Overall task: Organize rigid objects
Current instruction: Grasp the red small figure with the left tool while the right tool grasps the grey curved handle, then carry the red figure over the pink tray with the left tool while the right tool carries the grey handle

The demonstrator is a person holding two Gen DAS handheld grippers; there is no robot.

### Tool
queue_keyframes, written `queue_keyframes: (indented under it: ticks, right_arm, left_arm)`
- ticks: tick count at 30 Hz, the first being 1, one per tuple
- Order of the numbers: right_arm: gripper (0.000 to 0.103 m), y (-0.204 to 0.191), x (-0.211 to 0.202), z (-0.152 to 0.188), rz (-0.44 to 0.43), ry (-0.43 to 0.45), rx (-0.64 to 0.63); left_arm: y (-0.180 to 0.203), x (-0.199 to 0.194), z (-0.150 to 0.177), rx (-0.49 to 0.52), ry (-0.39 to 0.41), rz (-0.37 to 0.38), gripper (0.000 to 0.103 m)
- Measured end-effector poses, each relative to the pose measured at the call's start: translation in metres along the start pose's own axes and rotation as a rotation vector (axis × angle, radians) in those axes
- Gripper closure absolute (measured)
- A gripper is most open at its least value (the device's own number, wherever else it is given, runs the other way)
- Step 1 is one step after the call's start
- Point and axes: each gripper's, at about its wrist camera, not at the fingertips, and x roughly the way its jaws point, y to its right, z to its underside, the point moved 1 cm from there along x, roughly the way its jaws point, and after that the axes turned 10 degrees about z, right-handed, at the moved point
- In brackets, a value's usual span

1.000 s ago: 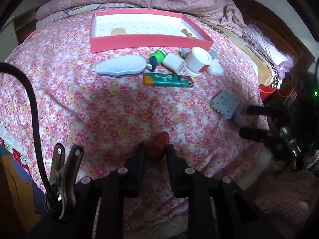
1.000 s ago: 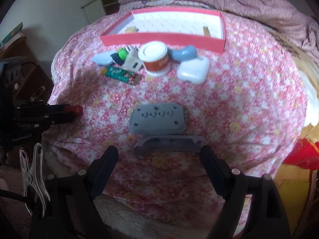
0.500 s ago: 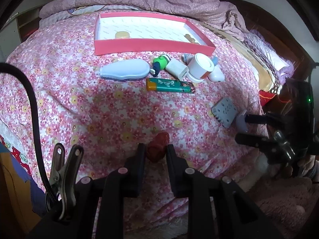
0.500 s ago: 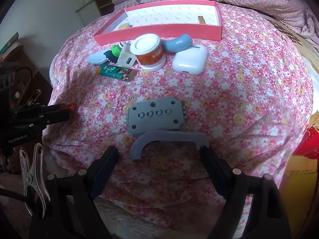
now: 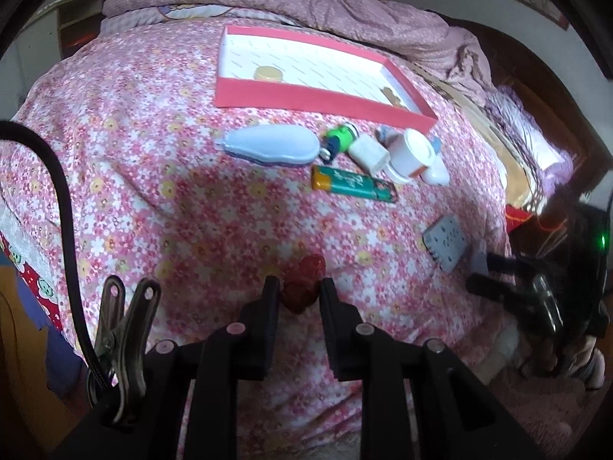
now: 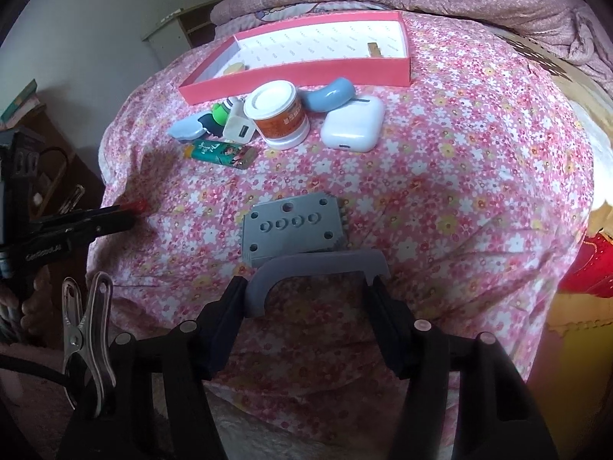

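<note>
My left gripper [image 5: 297, 287] is shut on a small dark red object [image 5: 304, 283], held just above the flowered bedspread; it also shows in the right wrist view [image 6: 138, 204]. My right gripper [image 6: 308, 287] is shut on a grey C-shaped handle [image 6: 318, 268], lifted near a grey plate with holes [image 6: 293, 228]. A pink tray [image 5: 306, 97] at the back holds two small pieces. In front of it lie a pale blue case [image 5: 270, 145], a green lighter [image 5: 352, 184], a white charger [image 5: 369, 153], a white cup [image 6: 277, 113] and a white earbud case [image 6: 352, 124].
The bed's near edge drops off just under both grippers. A rumpled pink quilt [image 5: 306, 4] lies behind the tray. A wooden headboard [image 5: 536, 88] stands at the right, a cabinet [image 6: 38, 145] at the left.
My right gripper has closed on the grey handle and lifted it off the bedspread. My left gripper has moved a little forward with the red object.
</note>
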Motion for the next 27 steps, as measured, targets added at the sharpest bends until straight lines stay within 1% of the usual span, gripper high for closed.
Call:
queue_keyframes:
  ticks: [4, 7, 11, 14, 18, 20, 24, 27]
  right_arm:
    - [0.04, -0.002, -0.005, -0.001, -0.005, 0.015, -0.005]
    - [0.04, -0.004, -0.007, -0.002, -0.004, 0.024, -0.013]
    - [0.04, -0.004, -0.009, -0.006, -0.01, 0.029, -0.014]
    - [0.04, -0.003, -0.014, -0.012, -0.021, 0.038, -0.014]
    - [0.04, -0.001, -0.022, -0.025, -0.011, 0.062, -0.022]
    - [0.04, 0.001, -0.028, -0.036, -0.001, 0.086, -0.028]
    - [0.04, 0.003, -0.033, -0.058, 0.008, 0.112, -0.035]
    - [0.04, 0.003, -0.031, -0.075, 0.023, 0.116, -0.054]
  left_arm:
    - [-0.002, -0.002, -0.012, -0.019, 0.021, 0.022, 0.081]
    - [0.004, -0.003, -0.02, 0.004, 0.043, 0.002, 0.081]
    - [0.012, -0.003, -0.029, 0.036, 0.056, -0.004, 0.081]
    - [0.018, -0.006, -0.041, 0.051, 0.085, -0.006, 0.081]
    - [0.027, -0.012, -0.058, 0.083, 0.12, -0.012, 0.081]
    - [0.031, -0.013, -0.068, 0.101, 0.134, -0.024, 0.081]
    - [0.037, -0.016, -0.09, 0.119, 0.16, -0.022, 0.081]
    - [0.04, -0.016, -0.107, 0.141, 0.181, -0.047, 0.081]
